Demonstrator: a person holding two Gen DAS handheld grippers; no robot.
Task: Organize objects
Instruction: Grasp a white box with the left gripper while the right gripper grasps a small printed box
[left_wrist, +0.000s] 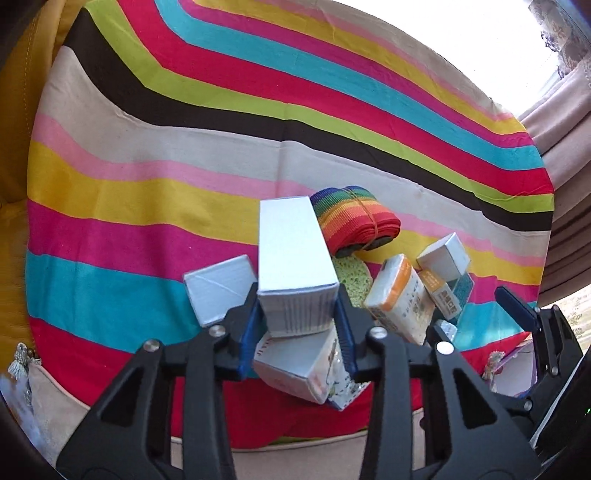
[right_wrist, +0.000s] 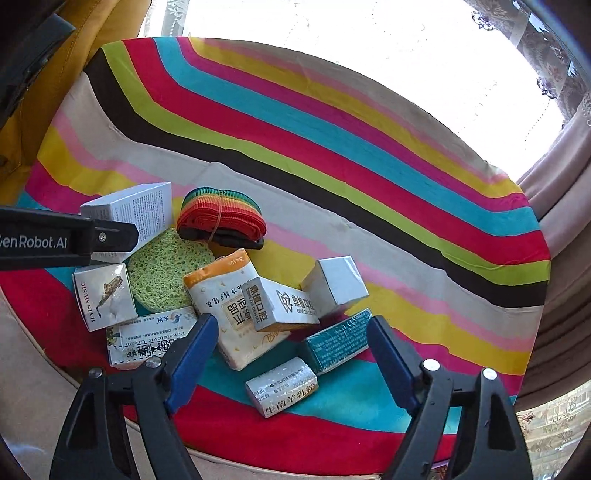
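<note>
The left tool (left_wrist: 298, 317) is clamping a tall white box (left_wrist: 291, 266) between its blue pads, holding it above the striped cloth (left_wrist: 147, 184) that is covering the round counter. Just beneath the box, a smaller carton marked with a saxophone (right_wrist: 103, 295) is lying on the cloth, and another white box (left_wrist: 218, 288) is sitting just to the left of the pads.

The right tool (right_wrist: 291, 347) is hovering low over the pile with its pads standing wide apart, gripping nothing. A teal box (right_wrist: 338, 341) and a silver packet (right_wrist: 282, 386) are lying between them.

In the right wrist view, one green sponge (right_wrist: 168, 273), one rolled rainbow strap (right_wrist: 221, 218) bound with a rubber band, and one orange-and-white tissue pack (right_wrist: 232, 306) are resting close together. A dental carton (right_wrist: 284, 304) is leaning on the tissue pack, one white box (right_wrist: 336, 286) is sitting beside it, and a flat printed carton (right_wrist: 147, 341) is lying near the counter's front edge.
</note>
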